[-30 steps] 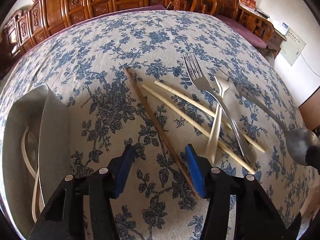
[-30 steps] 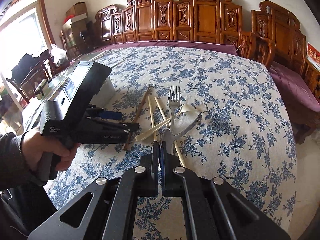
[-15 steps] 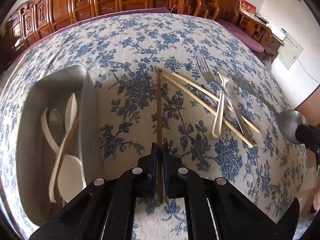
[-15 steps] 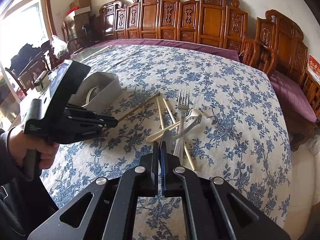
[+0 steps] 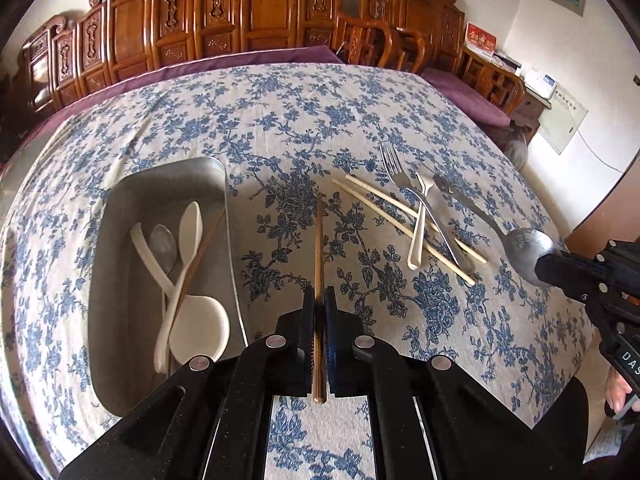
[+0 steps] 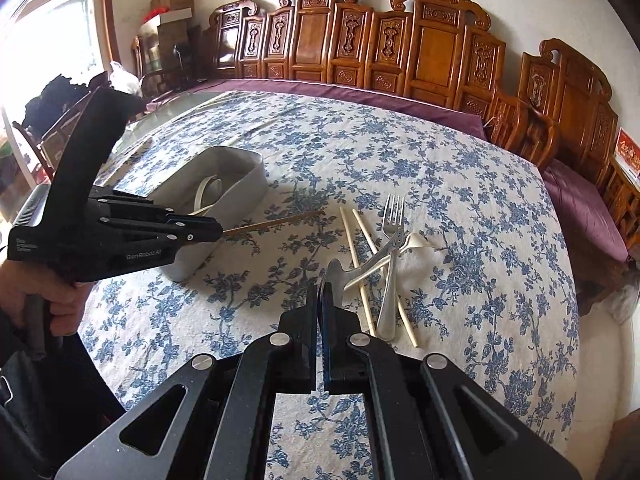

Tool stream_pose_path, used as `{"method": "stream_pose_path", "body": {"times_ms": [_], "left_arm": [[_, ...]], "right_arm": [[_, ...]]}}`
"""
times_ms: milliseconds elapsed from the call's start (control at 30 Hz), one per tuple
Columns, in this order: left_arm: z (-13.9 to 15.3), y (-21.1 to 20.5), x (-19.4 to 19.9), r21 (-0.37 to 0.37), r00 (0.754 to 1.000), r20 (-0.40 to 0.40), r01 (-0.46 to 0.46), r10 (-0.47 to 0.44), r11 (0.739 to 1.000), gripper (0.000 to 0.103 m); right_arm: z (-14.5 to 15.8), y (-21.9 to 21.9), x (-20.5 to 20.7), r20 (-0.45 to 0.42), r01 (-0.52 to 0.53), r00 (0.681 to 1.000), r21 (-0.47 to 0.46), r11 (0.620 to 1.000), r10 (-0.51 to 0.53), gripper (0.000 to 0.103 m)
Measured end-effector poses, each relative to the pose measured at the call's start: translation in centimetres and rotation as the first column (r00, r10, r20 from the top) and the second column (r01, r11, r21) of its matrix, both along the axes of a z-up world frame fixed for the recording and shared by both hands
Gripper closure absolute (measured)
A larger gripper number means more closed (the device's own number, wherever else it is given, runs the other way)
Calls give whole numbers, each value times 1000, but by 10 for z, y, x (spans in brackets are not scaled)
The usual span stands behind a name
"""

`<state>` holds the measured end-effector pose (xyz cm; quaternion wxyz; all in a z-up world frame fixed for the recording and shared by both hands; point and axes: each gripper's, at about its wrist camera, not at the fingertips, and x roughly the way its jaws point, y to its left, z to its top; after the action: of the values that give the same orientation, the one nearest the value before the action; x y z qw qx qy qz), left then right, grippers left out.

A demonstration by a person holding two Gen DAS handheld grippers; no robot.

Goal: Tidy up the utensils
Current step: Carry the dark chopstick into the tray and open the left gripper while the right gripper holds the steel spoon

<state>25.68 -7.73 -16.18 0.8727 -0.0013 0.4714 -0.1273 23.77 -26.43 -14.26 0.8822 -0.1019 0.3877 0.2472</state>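
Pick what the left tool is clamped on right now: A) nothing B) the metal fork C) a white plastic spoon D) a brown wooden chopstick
D: the left tool is shut on the brown wooden chopstick, which runs between its pads and sticks out ahead over the tablecloth; the metal fork lies untouched on the cloth.

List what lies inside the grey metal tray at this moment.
Inside the tray: a white spoon, a wide white ladle-like spoon, a grey metal spoon and a brown chopstick, all crossing. The crossing handles cover whatever lies beneath them on the tray floor.
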Motion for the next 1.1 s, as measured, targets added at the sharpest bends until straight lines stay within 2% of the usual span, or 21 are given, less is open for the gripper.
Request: {"method": "stream_pose_path", "body": {"times_ms": [433, 733, 1100], "left_arm": [[29, 19, -21, -46, 998, 64, 4, -1, 999, 100], [54, 37, -31, -36, 991, 131, -1, 5, 999, 100], [46, 95, -35, -9, 989, 129, -72, 73, 997, 100]], "right_arm": [[8, 18, -21, 28, -3, 1000, -19, 1000, 4, 101], [15, 31, -33, 53, -23, 998, -32, 999, 25, 101], [24, 72, -38, 74, -72, 995, -25, 997, 74, 101]]}}
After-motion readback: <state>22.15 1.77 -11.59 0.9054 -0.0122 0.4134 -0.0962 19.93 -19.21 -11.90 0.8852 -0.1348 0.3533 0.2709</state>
